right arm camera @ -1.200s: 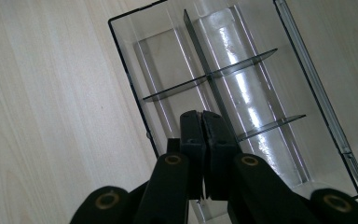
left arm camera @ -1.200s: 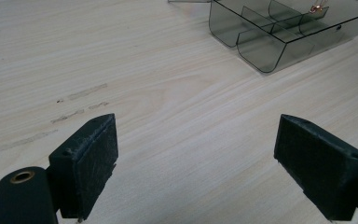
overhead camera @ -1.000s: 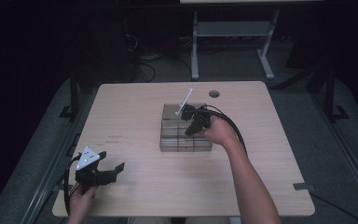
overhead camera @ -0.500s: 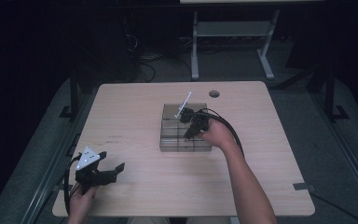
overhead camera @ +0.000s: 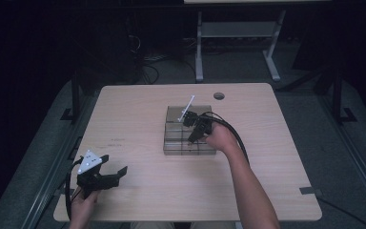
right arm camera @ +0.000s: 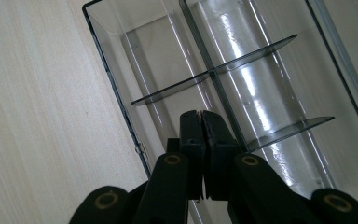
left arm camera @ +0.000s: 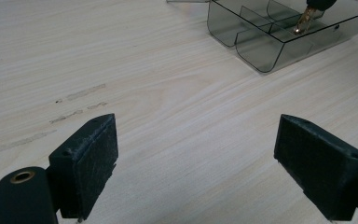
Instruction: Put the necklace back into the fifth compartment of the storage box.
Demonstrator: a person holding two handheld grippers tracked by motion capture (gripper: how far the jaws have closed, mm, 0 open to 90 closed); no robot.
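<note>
A smoky clear plastic organiser box point(overhead camera: 176, 143) with several compartments sits at the table's middle. My right gripper point(overhead camera: 193, 136) hangs over it, its white plate point(overhead camera: 188, 107) tilted up. In the right gripper view the right gripper point(right arm camera: 201, 114) is shut, pads pressed together, nothing visible between them, above a divider of the box point(right arm camera: 214, 72). My left gripper point(overhead camera: 116, 164) rests low at the near left corner. It is open wide point(left arm camera: 196, 140) over bare wood, with the box point(left arm camera: 261, 51) far ahead. There a brass-coloured glint point(left arm camera: 303, 21) shows under the right gripper.
The light wooden table point(overhead camera: 138, 119) has a round cable hole point(overhead camera: 219, 96) near its far edge and a tape strip point(overhead camera: 310, 191) at the near right. A metal stand point(overhead camera: 238, 28) is on the dark floor behind. The right gripper's cable point(overhead camera: 236, 136) loops beside the forearm.
The right gripper has shifted slightly left and lower over the box. The left gripper has stayed where it was.
</note>
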